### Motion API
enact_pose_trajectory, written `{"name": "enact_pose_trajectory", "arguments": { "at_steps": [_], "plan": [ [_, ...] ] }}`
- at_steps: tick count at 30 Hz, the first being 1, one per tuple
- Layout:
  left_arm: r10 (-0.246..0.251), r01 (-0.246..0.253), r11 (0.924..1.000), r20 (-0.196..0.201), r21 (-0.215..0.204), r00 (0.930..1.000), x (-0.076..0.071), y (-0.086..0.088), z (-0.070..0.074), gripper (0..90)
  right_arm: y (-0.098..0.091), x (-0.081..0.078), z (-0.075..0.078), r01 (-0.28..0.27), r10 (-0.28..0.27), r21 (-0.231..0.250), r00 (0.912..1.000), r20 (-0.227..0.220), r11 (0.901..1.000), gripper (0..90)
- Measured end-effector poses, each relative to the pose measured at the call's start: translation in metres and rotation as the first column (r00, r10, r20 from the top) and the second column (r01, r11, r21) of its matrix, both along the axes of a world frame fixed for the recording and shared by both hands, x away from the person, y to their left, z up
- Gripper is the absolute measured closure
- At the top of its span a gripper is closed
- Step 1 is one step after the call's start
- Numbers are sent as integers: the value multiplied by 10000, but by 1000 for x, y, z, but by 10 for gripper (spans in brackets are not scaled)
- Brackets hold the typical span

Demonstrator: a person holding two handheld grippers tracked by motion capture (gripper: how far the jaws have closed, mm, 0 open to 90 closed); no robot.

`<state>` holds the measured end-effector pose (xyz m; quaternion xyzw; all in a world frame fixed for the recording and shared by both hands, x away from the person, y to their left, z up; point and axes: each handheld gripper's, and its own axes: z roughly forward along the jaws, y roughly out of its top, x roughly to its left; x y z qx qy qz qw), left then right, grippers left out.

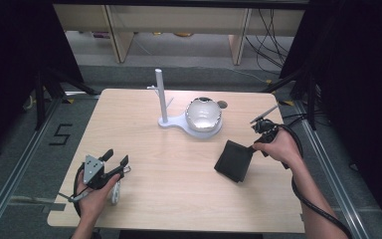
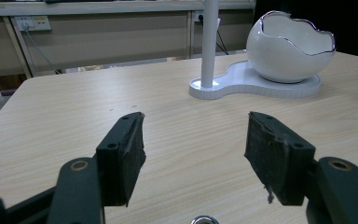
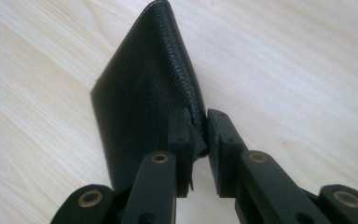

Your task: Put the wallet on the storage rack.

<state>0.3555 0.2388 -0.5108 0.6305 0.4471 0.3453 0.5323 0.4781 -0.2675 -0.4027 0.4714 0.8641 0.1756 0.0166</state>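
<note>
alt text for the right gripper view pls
The right gripper pinches the edge of a black textured leather wallet between its two black jaws. The wallet stands tilted over a light wooden table.

High cam sits above the near edge of the table [image 1: 179,164], looking forward and down at everything. Left gripper cam rides low, facing across the tabletop toward the white egg-shaped bowl [image 2: 289,46], which the high cam also catches. Right gripper cam looks down, super close on the black wallet [image 3: 144,98].
</note>
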Motion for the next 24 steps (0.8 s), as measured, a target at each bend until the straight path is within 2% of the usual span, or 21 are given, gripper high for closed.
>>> {"name": "enact_pose_trajectory", "arguments": {
  "at_steps": [5, 7, 9, 11, 13, 17, 19, 20, 22, 23, 24],
  "plan": [
    [26, -26, 10000, 10, -15, 10000, 0, 1, 0, 365, 7, -1, 21, -215, 235, -320, 9978, 623, 9993, 814],
    [15, -15, 10000, -22, 5, 10000, 0, 1, 0, 364, 10, -1, 26, -69, 94, -476, 9986, 514, 9988, 814],
    [10, -10, 10000, -12, -2, 10000, 0, 0, 0, 364, 11, 3, 29, -333, 370, -541, 9969, 691, 9980, 814],
    [18, -18, 10000, 4, -4, 10000, 0, 1, 0, 364, 13, 4, 32, -186, 217, -578, 9983, 534, 9982, 814],
    [22, -22, 10000, 3, 2, 10000, 0, 1, 0, 364, 13, 6, 33, -293, 332, -685, 9979, 564, 9972, 814],
    [19, -19, 10000, 7, -14, 10000, 0, 1, 0, 364, 15, 14, 39, -267, 294, -985, 9992, 255, 9948, 814],
    [24, -24, 10000, 15, -14, 10000, 0, 1, 0, 364, 18, 15, 43, 91, -84, -1190, 9999, 59, 9929, 814],
    [25, -25, 10000, 24, -18, 10000, 0, 1, 0, 364, 18, 17, 45, 83, -77, -1348, 10000, 50, 9908, 814],
    [31, -31, 10000, 27, -33, 10000, 0, 1, 0, 364, 18, 18, 46, 80, -71, -1319, 9999, 73, 9912, 814],
    [51, -51, 10000, 37, -36, 10000, 0, 2, 0, 364, 19, 21, 49, -61, 96, -1239, 9996, 274, 9923, 815],
    [57, -57, 10000, 36, -38, 10000, 0, 2, 0, 364, 20, 21, 51, -19, 38, -1225, 9999, 157, 9925, 815]
  ]
}}
